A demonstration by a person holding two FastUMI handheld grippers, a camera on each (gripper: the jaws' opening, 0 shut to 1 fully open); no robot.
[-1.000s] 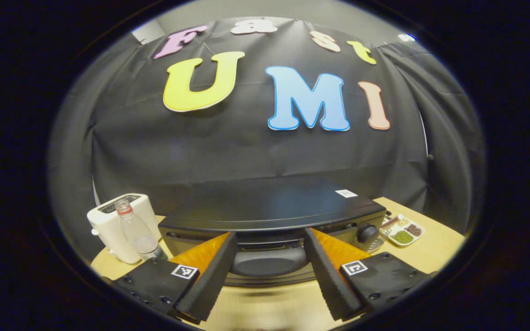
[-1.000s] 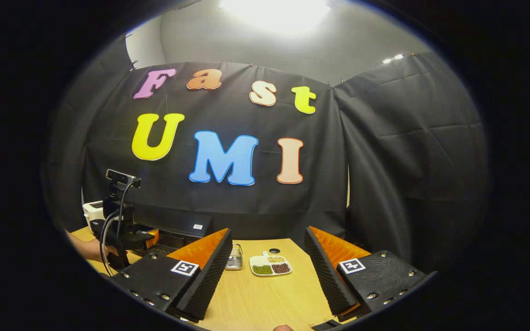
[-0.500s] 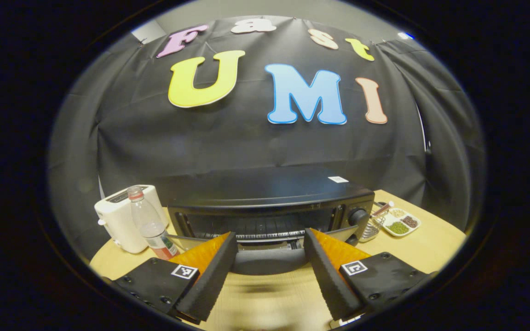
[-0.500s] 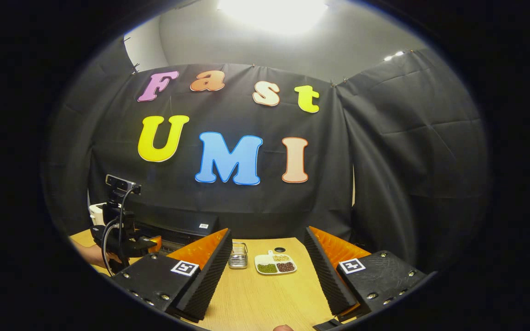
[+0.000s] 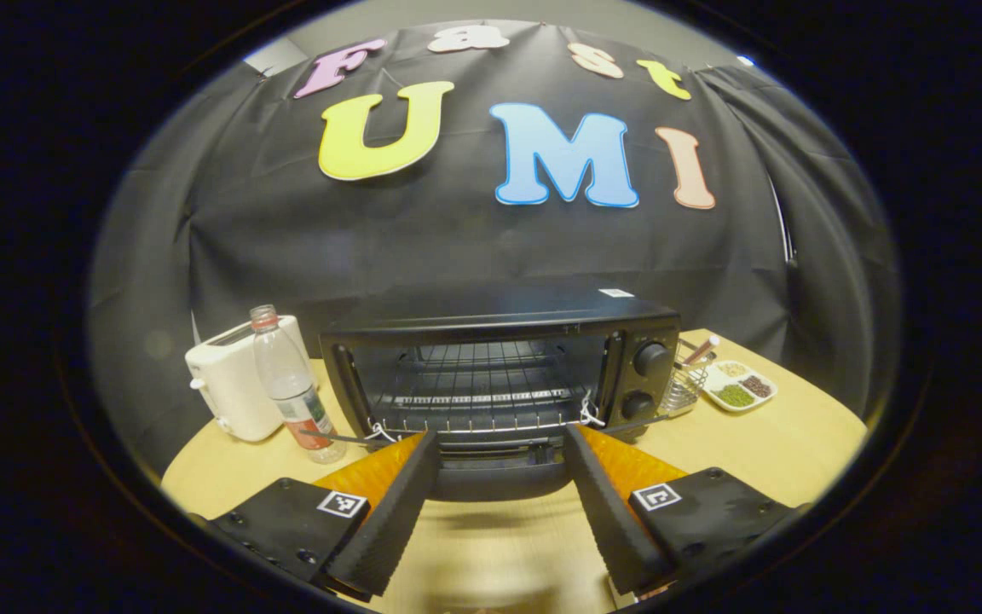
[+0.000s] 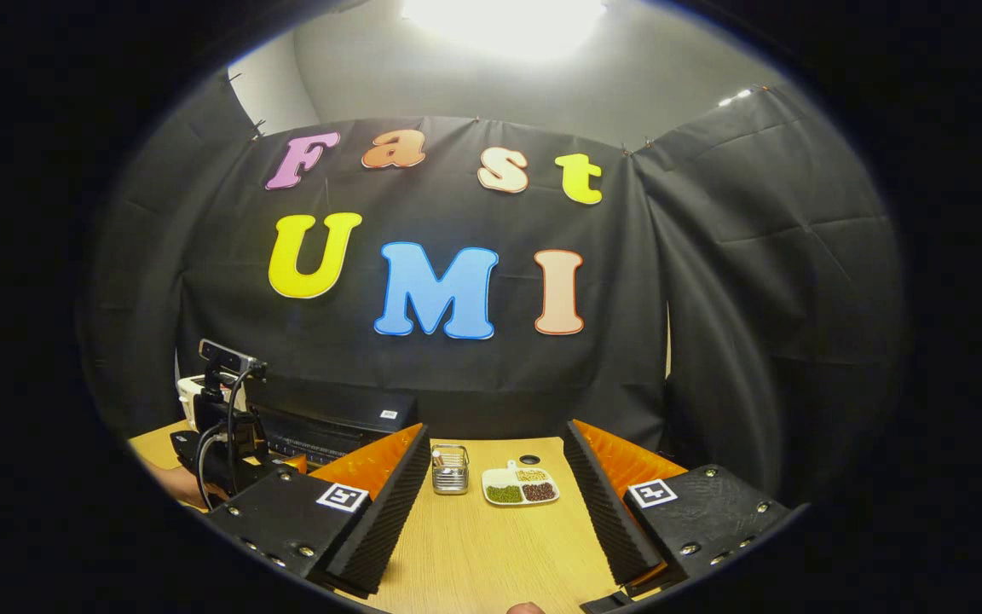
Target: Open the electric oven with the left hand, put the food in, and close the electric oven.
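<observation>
The black electric oven [image 5: 499, 320] stands open in the left gripper view, its wire rack [image 5: 482, 384] bare. The door is folded down toward me, and its dark handle [image 5: 495, 477] lies across the gap between my left gripper's [image 5: 499, 433] widely spread fingers. The food, a white divided plate of beans [image 5: 736, 388], sits on the table right of the oven. In the right gripper view that plate [image 6: 521, 488] lies ahead of my right gripper [image 6: 495, 429], which is open and holds nothing. The oven [image 6: 329, 422] is at the far left there, with a hand [image 6: 171, 482] in front of it.
A white toaster [image 5: 235, 384] and a plastic bottle [image 5: 291, 388] stand left of the oven. A small wire basket [image 5: 683, 388] sits between oven and plate, also seen as the wire basket [image 6: 450, 469] in the right gripper view. The wooden table [image 6: 474, 554] stretches ahead of my right gripper.
The oven door has swung from nearly closed to fully down, exposing the rack. My left gripper moved down and back with the handle. The right gripper barely shifted.
</observation>
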